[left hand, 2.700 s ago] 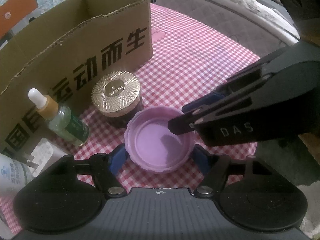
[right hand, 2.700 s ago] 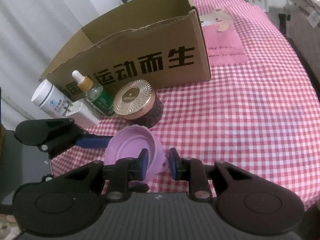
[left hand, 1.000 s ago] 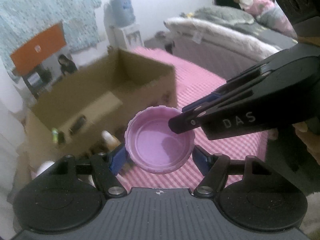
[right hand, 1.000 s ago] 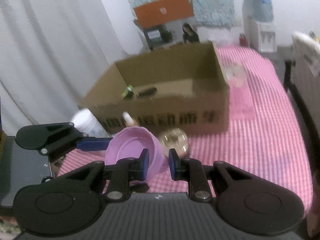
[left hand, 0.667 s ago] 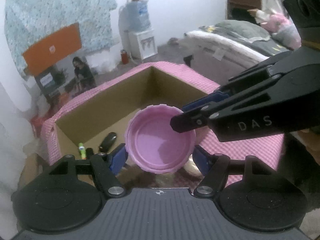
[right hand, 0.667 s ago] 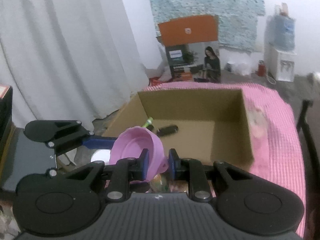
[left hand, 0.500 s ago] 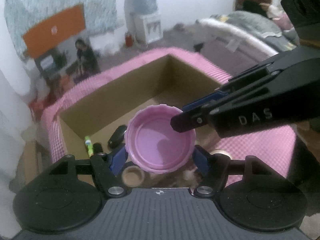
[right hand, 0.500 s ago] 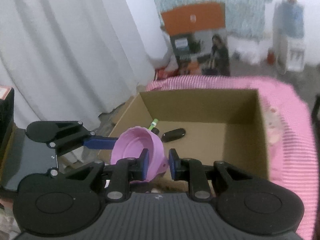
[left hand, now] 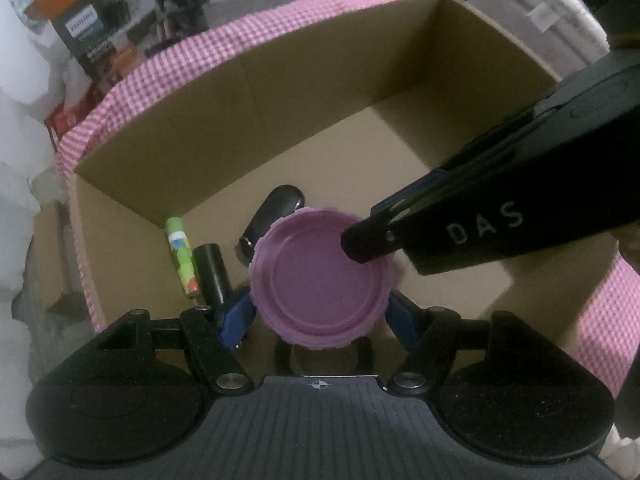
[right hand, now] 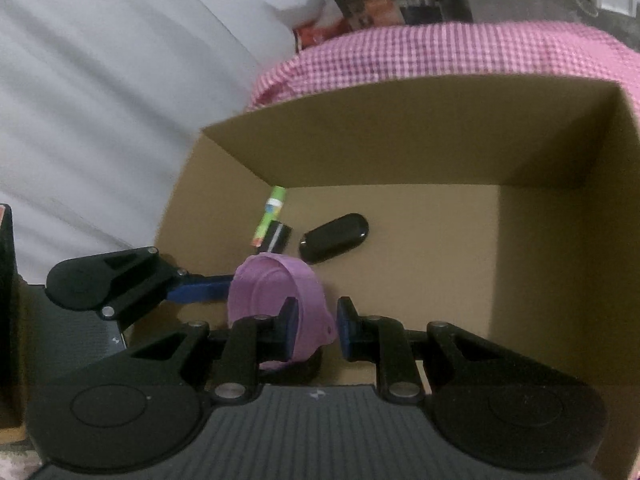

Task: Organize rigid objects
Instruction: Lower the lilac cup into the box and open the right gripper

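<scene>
Now the purple lid (left hand: pixel 322 280) hangs over the cardboard box (left hand: pixel 360 80), just above the green tube (left hand: pixel 182 258) and black items on its floor. The left gripper (left hand: pixel 320 312) clamps its sides; the right gripper (right hand: pixel 313 326) pinches its rim. Best lower it onto bare floor further right, then release both. What lies under the lid is hidden.

One purple lid (left hand: pixel 323 283), one cardboard box (left hand: pixel 320 92), three small items.

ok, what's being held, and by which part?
The round purple plastic lid: left gripper spans its ribbed outer edge; right gripper has its rim between its fingers, over the cardboard box.
</scene>
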`<action>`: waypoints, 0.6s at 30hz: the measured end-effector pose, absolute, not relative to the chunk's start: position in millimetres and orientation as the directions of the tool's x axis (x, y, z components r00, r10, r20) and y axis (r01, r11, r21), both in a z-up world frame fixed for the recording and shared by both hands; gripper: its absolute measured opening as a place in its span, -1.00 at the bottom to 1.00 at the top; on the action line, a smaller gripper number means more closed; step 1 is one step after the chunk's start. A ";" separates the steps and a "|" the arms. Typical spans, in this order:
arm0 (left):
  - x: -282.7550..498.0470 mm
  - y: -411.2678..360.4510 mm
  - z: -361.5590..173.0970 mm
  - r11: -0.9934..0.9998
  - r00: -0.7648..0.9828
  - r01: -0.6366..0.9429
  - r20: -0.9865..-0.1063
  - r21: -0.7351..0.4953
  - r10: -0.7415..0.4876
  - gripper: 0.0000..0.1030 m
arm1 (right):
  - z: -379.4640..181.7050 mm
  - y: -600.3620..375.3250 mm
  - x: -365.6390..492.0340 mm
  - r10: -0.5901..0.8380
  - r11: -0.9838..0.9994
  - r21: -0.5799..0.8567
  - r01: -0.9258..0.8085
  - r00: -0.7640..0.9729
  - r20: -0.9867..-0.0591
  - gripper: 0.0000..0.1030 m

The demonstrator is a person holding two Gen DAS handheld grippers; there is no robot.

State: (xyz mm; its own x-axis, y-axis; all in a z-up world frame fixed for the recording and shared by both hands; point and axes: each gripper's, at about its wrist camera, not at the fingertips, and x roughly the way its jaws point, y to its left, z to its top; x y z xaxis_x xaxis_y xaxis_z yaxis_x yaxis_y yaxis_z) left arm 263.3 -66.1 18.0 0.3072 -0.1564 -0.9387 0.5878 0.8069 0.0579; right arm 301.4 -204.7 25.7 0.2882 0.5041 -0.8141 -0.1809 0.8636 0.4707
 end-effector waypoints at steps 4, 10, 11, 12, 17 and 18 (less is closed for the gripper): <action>280.1 -69.7 11.4 0.813 0.276 0.581 -0.950 0.042 -0.147 0.37 | 14.8 -204.5 315.5 0.480 0.877 0.452 -0.164 0.262 -0.837 -0.56; 307.5 -68.7 -0.9 0.834 0.152 0.547 -0.972 -0.067 -0.178 0.37 | -0.9 -208.6 333.3 0.445 0.895 0.424 -0.141 0.195 -0.874 -0.56; 311.3 -67.9 -3.1 0.838 0.139 0.541 -0.974 -0.079 -0.181 0.37 | -2.7 -208.2 335.8 0.439 0.897 0.418 -0.141 0.188 -0.879 -0.56; 315.1 -67.2 -5.6 0.841 0.124 0.534 -0.975 -0.089 -0.182 0.37 | -4.3 -208.2 338.3 0.434 0.900 0.413 -0.141 0.183 -0.882 -0.56; 321.6 -67.8 -10.0 0.850 0.101 0.518 -0.979 -0.100 -0.176 0.38 | -14.2 -207.0 352.9 0.416 0.907 0.399 -0.132 0.153 -0.896 -0.56; 323.6 -67.2 -10.8 0.853 0.101 0.513 -0.980 -0.097 -0.173 0.38 | -15.7 -206.1 355.5 0.409 0.910 0.392 -0.132 0.149 -0.900 -0.56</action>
State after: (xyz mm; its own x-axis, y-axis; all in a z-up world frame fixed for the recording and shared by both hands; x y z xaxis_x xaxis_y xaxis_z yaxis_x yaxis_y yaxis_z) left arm 323.6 -67.2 -10.8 0.1008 -0.1725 -0.9798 0.5134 0.8526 -0.0973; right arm 355.5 -206.1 -15.7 0.1487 0.4095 -0.9001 -0.1319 0.9103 0.3923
